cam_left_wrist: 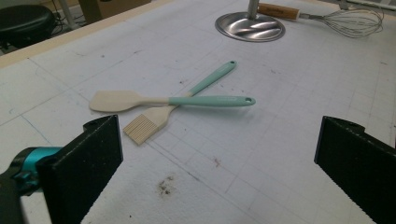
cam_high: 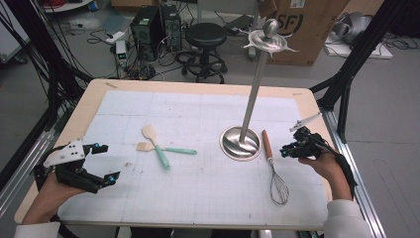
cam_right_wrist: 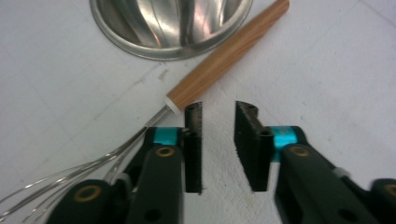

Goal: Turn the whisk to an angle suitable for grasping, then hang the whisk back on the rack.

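A whisk (cam_high: 271,161) with a wooden handle lies on the white gridded mat, just right of the steel stand's round base (cam_high: 240,143). My right gripper (cam_high: 285,150) hovers beside the whisk's handle (cam_right_wrist: 224,58); its jaws stand a little apart with nothing between them, and the handle end lies just left of the left jaw. The right gripper (cam_right_wrist: 218,112) points at bare mat. A teal-handled spatula (cam_left_wrist: 140,100) and a pastry brush (cam_left_wrist: 156,119) lie crossed at mid-left. My left gripper (cam_left_wrist: 217,140) is wide open and empty, short of them.
The stand's tall pole (cam_high: 252,94) rises from the base to a hooked top (cam_high: 267,40). The mat covers a wooden table (cam_high: 89,104). Beyond it stand a black stool (cam_high: 205,37), computer towers, cables and a cardboard box (cam_high: 302,25).
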Available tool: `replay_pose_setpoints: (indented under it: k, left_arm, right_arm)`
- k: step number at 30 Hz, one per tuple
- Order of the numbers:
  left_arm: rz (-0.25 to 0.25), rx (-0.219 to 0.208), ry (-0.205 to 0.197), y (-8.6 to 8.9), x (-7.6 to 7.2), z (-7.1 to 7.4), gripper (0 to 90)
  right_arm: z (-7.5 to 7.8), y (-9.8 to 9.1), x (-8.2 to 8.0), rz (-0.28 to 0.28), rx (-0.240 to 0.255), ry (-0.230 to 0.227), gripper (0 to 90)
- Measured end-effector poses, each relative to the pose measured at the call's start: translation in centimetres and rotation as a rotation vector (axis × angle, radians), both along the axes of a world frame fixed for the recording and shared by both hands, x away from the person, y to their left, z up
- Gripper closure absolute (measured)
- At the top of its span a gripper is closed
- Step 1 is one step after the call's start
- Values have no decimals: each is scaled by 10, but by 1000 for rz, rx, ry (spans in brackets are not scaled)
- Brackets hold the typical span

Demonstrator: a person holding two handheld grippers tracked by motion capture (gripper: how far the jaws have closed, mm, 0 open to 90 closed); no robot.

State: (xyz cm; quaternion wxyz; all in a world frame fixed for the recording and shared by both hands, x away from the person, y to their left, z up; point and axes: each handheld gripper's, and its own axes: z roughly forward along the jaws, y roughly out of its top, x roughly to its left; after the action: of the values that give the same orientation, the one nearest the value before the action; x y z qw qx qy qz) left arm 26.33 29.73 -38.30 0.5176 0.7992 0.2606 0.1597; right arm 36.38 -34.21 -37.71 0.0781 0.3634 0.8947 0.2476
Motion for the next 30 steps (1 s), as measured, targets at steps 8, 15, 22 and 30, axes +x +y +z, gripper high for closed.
replay_pose_setpoints:
  k: [8,15,22,30]
  left_arm:
    - [-1,-6,-8,0,2,3,17]
    - [-3,-9,-9,0,3,3,17]
    - [-2,-6,-12,1,3,4,16]
    - [1,-13,-14,1,2,5,17]
  right_arm:
    - [16,1,-12,25,0,-46,126]
    - [35,-4,-21,2,39,-109,7]
    - [48,-2,-26,20,30,-138,7]
    - [53,2,-27,36,26,-140,7]
